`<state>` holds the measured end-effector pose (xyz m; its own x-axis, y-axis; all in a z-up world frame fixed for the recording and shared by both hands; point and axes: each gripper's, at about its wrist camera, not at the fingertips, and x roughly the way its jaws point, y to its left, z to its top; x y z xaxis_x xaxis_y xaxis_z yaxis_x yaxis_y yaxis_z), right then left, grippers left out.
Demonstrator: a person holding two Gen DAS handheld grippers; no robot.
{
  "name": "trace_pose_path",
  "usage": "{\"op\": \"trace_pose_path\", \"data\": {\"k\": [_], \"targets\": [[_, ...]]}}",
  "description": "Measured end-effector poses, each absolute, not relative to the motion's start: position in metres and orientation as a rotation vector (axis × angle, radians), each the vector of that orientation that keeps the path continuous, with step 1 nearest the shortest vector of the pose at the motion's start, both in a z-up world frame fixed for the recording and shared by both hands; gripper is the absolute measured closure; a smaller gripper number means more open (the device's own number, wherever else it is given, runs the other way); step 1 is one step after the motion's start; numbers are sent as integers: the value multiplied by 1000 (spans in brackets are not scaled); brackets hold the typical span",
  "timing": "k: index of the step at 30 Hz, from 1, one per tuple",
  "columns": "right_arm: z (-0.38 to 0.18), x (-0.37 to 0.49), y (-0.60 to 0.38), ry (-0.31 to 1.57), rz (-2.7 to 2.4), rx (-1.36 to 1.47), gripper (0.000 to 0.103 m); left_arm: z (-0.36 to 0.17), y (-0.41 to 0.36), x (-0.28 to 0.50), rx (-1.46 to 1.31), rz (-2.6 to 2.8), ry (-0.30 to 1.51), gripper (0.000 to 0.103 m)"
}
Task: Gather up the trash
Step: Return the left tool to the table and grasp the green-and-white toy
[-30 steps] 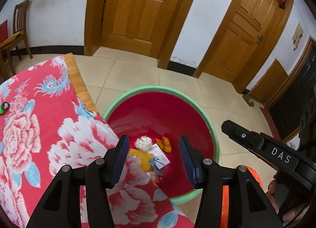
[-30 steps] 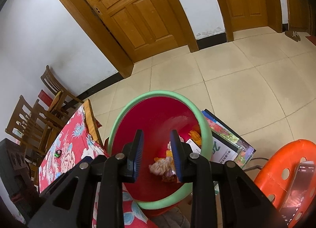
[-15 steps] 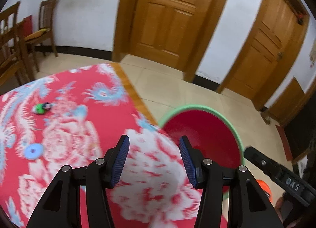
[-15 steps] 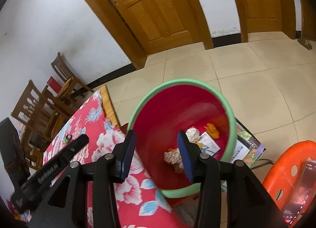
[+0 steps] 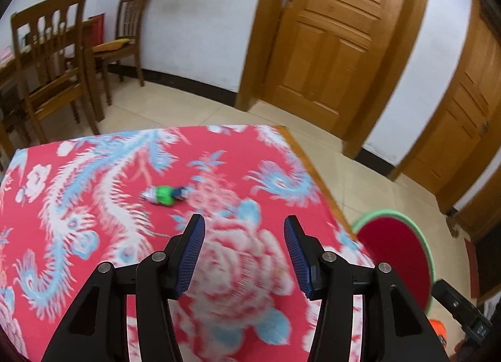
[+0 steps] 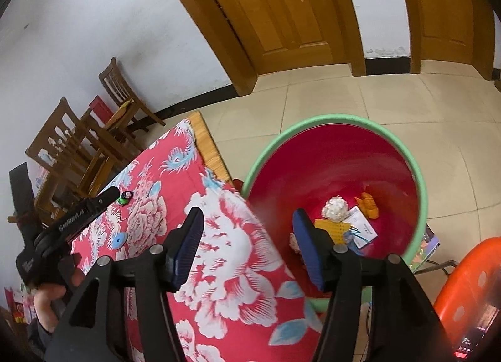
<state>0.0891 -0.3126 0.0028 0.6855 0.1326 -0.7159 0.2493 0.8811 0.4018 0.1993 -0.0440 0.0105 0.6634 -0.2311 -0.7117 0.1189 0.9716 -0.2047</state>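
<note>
The left wrist picture is blurry, so the flowers on the red cloth [image 5: 103, 192] look smeared. A small green wrapper [image 5: 165, 195] lies on the cloth, above the middle of the frame and left of it. It is too fuzzy to read. In the right wrist picture the same piece is a tiny green spot [image 6: 125, 197] in the middle left, partly hidden behind the tip of the other tool.

That other tool is the left gripper [image 6: 78, 214], seen from the side at the left edge. It has white letters on it, but they are too small to read for sure. The hand [image 6: 47, 299] that holds it is half cut off in the lower left corner.

In its own view, the left gripper [image 5: 244, 254] has its blue pads [image 5: 192, 257] wide apart with nothing between them. The right gripper [image 6: 247, 247] is spread wide too and holds nothing.

The red bin [image 6: 419, 180] with a green rim sits on the floor just beside the table, in the right half of the frame. Inside it lie a white paper ball [image 6: 335, 209], an orange scrap [image 6: 369, 203], a yellow dotted piece [image 6: 333, 230] and a white card [image 6: 361, 227] with tiny print I cannot read. The gripper finger hides more trash at the bottom.

A round blue cap [image 6: 119, 240] lies on the cloth. An orange stool [image 6: 469, 283] is cut off in the lower right corner.
</note>
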Motion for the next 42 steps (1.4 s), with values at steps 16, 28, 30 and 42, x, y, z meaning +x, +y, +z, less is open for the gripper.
{"op": "trace_pose_path", "data": {"k": [16,28,30,42], "targets": [[-13,111,-306,873,-76,486,41,-30,-5,259,-97,-57,884,44],[-20,117,-306,898,-76,487,41,-44,-4,272,-114,-60,897,44],[-21,117,-306,901,-76,490,41,-45,-5,271,-102,-60,888,46],[-18,117,-301,896,-65,477,41,-34,-5,256,-101,-87,854,52]]}}
